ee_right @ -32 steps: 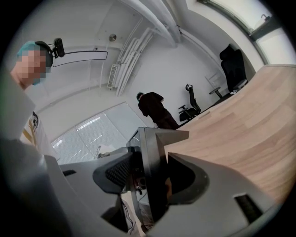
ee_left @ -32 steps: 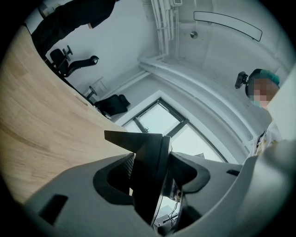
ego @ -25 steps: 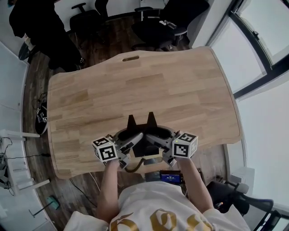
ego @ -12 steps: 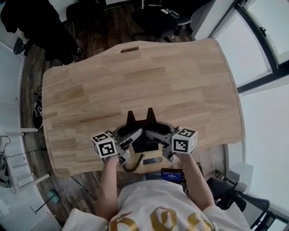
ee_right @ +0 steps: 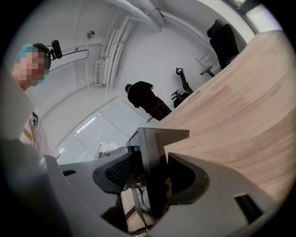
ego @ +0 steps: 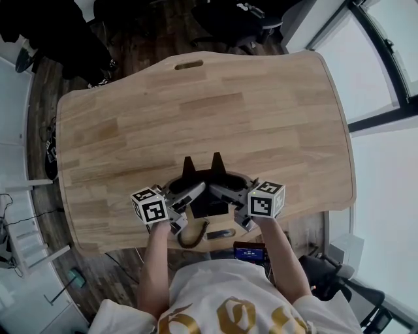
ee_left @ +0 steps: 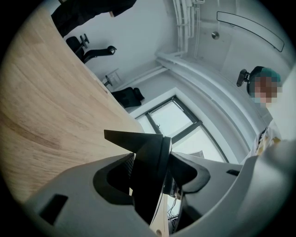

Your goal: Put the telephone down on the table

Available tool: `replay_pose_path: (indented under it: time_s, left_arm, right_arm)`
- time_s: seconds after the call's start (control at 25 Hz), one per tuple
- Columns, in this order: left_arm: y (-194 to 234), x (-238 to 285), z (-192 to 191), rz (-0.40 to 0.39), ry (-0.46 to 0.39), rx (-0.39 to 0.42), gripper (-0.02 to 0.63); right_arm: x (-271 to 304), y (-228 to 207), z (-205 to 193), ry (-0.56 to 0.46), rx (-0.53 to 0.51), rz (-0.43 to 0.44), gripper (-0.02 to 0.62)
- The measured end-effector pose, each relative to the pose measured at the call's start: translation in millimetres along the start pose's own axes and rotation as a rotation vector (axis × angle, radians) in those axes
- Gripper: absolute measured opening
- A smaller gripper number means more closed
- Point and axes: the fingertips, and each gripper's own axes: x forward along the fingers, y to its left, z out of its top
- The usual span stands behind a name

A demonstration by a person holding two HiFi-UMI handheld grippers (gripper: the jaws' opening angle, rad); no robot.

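A black telephone (ego: 209, 201) with two pointed tips hangs over the near edge of the wooden table (ego: 196, 117), held between both grippers. My left gripper (ego: 185, 196) is shut on its left side and my right gripper (ego: 230, 193) on its right side. In the left gripper view a black slab of the telephone (ee_left: 150, 176) fills the gap between the grey jaws of the left gripper (ee_left: 157, 166). The right gripper view shows the same slab (ee_right: 152, 162) clamped in the right gripper (ee_right: 152, 169). A dark cord (ego: 194, 239) loops below it.
The tabletop stretches away bare, with a cut-out slot (ego: 189, 65) at its far edge. Office chairs (ego: 241, 16) stand beyond it and a person in dark clothes (ee_right: 143, 99) stands far off. A window (ego: 385, 59) runs along the right. A small lit screen (ego: 248, 252) sits under the near edge.
Both grippers have sunk together with the telephone between them, toward the table's near edge. The grip looks the same.
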Motion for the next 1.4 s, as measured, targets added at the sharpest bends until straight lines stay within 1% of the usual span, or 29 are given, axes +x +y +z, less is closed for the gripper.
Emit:
replay_pose_path:
  time_s: [0.4, 0.88, 1.4]
  left_arm:
    - [21.3, 5.0, 4.9, 0.009, 0.001, -0.036, 0.225]
    - [39.6, 10.7, 6.7, 0.026, 0.009, -0.088, 0.219]
    - [58.1, 12.5, 7.0, 0.048, 0.027, -0.154, 0.209]
  right_arm:
    - [13.2, -18.5, 2.2, 0.028, 0.022, -0.004, 0.219]
    - [21.7, -36.2, 2.7, 0.03, 0.081, -0.02, 0.218]
    - [33.2, -51.2, 1.4, 0.063, 0.137, -0.032, 0.218]
